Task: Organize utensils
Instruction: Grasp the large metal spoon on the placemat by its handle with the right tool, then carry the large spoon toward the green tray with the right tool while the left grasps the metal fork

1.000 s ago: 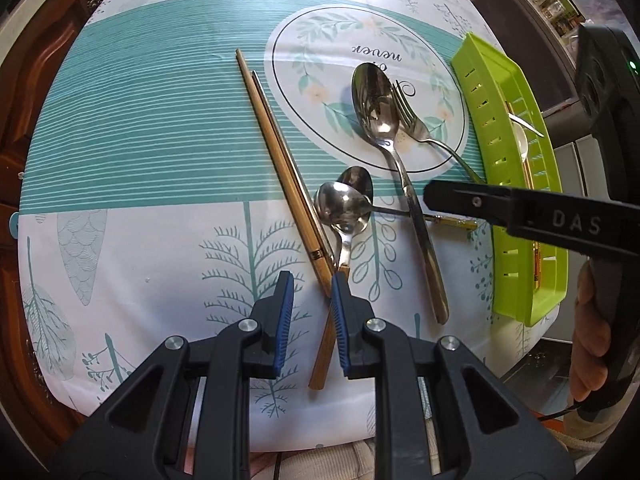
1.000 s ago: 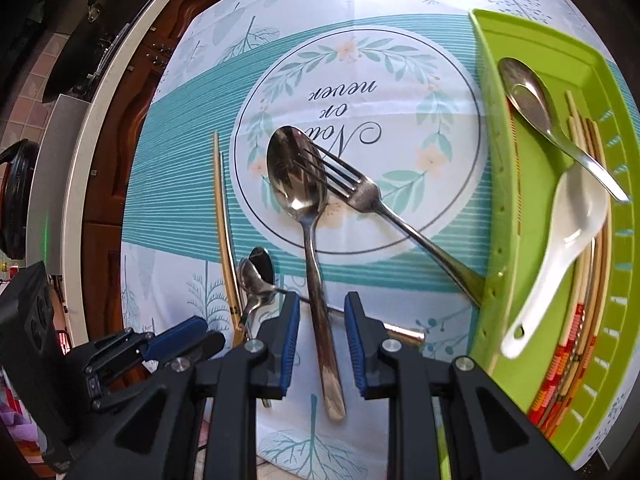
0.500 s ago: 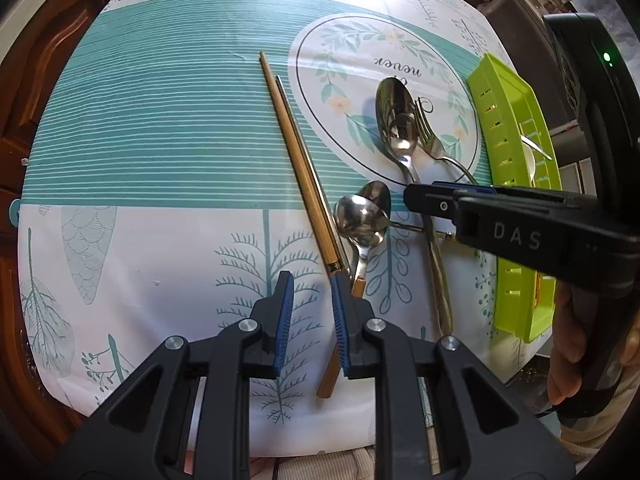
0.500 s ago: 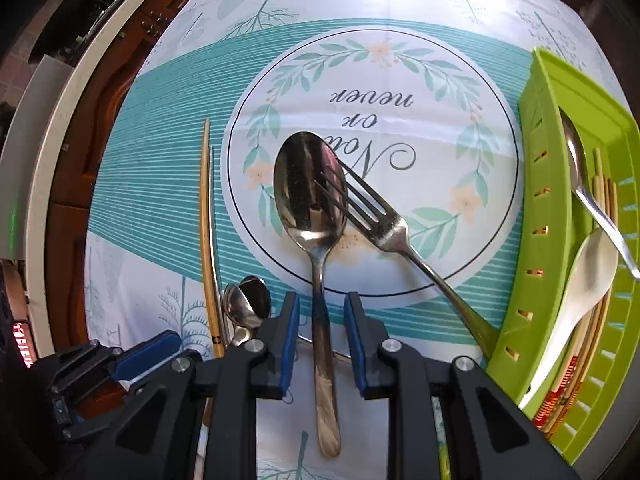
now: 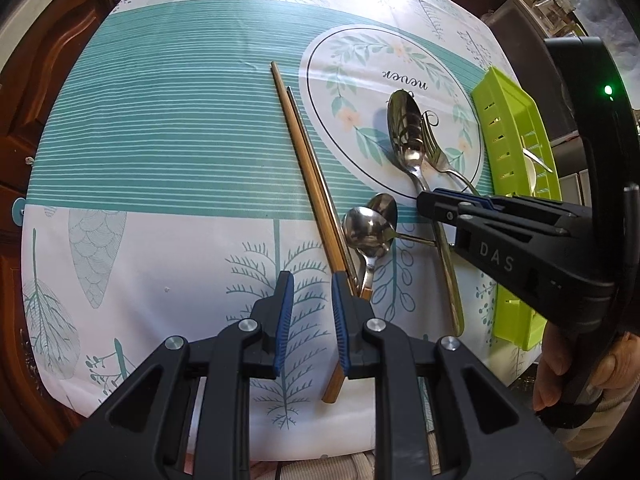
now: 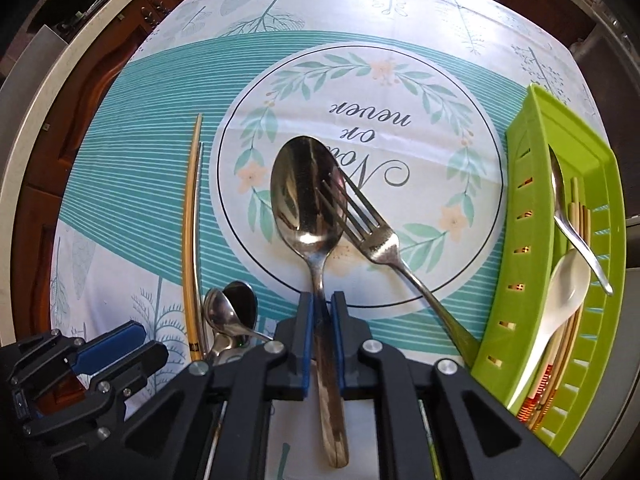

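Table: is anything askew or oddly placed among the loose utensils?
Yes. The fork lies crooked, its tines over the big spoon's bowl and its handle end against the green tray. Two small spoons overlap beside the chopsticks.

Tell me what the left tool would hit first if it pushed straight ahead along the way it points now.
Most likely the bare tablecloth: the left tool points steeply down, with only the fern print between its blue pads. The chopsticks run just beside its right pad, so they might be brushed; depth is hard to judge.
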Motion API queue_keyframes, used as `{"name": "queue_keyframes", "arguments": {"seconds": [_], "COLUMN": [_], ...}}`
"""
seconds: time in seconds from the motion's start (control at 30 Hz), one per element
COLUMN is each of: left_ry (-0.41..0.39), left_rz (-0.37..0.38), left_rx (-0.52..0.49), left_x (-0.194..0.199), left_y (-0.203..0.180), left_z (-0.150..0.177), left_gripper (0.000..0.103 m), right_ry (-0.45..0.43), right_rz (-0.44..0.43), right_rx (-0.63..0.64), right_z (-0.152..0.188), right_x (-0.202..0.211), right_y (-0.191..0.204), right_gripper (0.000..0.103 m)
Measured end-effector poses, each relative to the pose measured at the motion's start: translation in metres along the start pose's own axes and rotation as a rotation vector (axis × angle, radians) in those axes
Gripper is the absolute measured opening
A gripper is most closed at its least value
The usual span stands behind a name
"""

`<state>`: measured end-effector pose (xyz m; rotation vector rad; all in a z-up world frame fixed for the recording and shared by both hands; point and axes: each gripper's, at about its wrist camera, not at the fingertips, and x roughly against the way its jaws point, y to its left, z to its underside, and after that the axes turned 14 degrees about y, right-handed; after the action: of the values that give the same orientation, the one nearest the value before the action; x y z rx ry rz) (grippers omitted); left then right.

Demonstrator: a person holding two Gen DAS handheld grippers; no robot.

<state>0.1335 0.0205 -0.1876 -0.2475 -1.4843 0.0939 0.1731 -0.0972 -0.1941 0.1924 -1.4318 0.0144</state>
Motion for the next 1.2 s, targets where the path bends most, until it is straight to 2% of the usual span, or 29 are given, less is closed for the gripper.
{"name": "queue_keyframes", "arguments": {"seconds": [0.1,0.27,0.53,0.87,1.2], "left_ry": [-0.004,-0.004,0.001,0.006,0.008], "left_rz": [-0.001,-0.001,-0.018,-0.029,-0.03], "left_rx": [0.004,0.008,-0.01,-0.02,-0.008], "left_x": [0.001,0.002,0.0,-0.001,-0.002], "left_y": [0.001,0.003,-0.006,-0.016,-0.014], "left_z": [0.001,0.002,0.0,0.0,0.0], "left_gripper": [0.016,0.016,0.016,0.016,0.016], "right_ry": [-0.008,-0.002,-0.012,-0.002,-0.006], "right_rz": [-0.027,-0.127,-0.201,-0.252,-0.235], "right_rx": [0.004,-0.028,-0.063,-0.014,0.067], "right_z": [0.001,0.003,0.022,0.033,0.017], "right_x": [0.0,0.002,0.01,0.015,0.012], "right_y": [-0.006,-0.033,-0.061,-0.054,-0.025], "right_gripper": [0.008,0.008,0.008,0.007,0.008]}}
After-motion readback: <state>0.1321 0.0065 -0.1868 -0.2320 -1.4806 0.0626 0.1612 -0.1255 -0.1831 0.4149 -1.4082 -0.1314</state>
